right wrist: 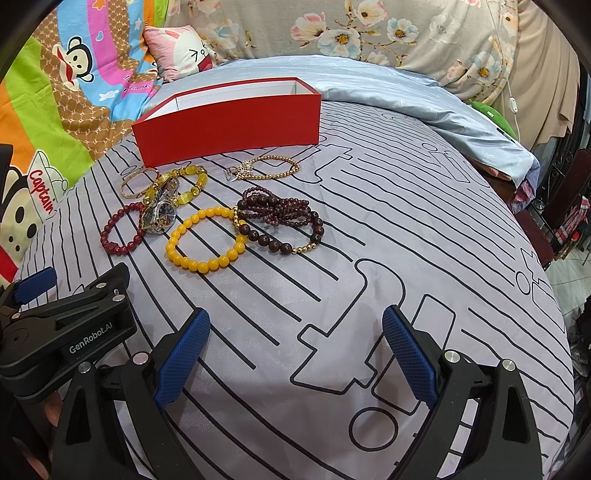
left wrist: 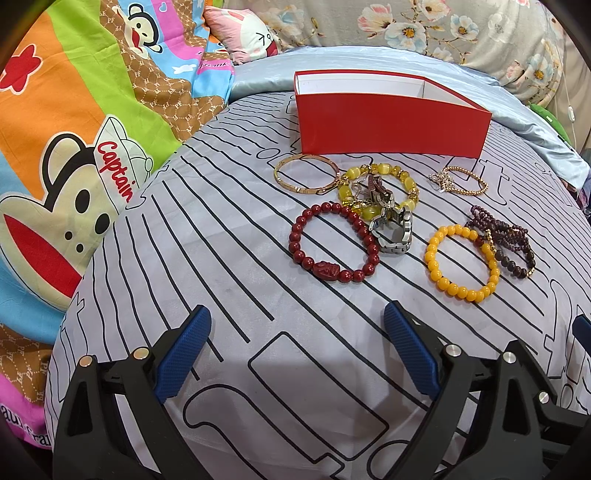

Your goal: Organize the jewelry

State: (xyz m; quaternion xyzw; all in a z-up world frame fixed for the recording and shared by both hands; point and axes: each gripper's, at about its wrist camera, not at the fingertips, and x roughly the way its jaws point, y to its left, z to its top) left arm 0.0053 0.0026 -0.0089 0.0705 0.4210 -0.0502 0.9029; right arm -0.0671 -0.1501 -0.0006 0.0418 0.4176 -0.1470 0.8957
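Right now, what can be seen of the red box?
The red box is a long, open, lidless rectangle, red outside and white inside, apparently stiff card. It stands upright on the striped grey bedspread, behind the jewelry, near a pale blue quilt. No contents show from these angles; neither gripper touches it.

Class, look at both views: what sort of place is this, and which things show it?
Most likely a bedroom, with the work done on a bed. The jewelry lies on a striped sheet, a floral duvet is bunched behind it, and a small pillow sits beside a cartoon quilt.
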